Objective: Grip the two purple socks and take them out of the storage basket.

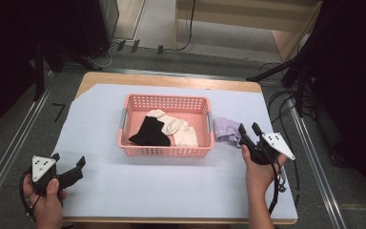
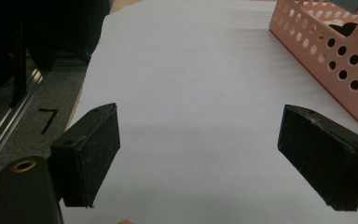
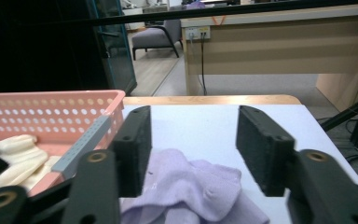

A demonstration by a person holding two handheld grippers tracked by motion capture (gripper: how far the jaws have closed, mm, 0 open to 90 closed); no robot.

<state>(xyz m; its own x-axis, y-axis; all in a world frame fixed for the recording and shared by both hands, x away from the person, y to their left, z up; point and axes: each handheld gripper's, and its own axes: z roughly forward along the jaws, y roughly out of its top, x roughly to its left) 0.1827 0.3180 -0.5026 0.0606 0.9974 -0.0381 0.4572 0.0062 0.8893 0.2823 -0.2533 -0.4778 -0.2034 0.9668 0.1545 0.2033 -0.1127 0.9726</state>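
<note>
In the high view the right hand-held gripper (image 1: 249,130) sits right of centre, its jaws spread and pointing up-frame at a lilac sock (image 1: 227,130) that lies crumpled on the worktop (image 1: 171,186) just outside the right wall of the pink basket (image 1: 164,151); the jaw tips stand at the sock's near edge, and whether they touch it cannot be told from above. In the right gripper view the right hand-held gripper (image 3: 193,149) has its two black pads parted wide, with the lilac sock (image 3: 200,191) at the bottom centre of the frame between and below them, gripped by neither; the pink basket (image 3: 51,112) fills the left of that frame, a cream sock (image 3: 14,158) lying inside it. In the high view the basket holds a black sock (image 1: 150,132) and cream socks (image 1: 178,129) side by side. The left hand-held gripper (image 1: 69,164) rests at the lower left of the high view, well apart from the basket; in the left gripper view the left hand-held gripper (image 2: 198,154) is spread fully open over bare worktop (image 2: 191,70), grasping nothing, with the basket's perforated wall (image 2: 335,60) at the upper right.
</note>
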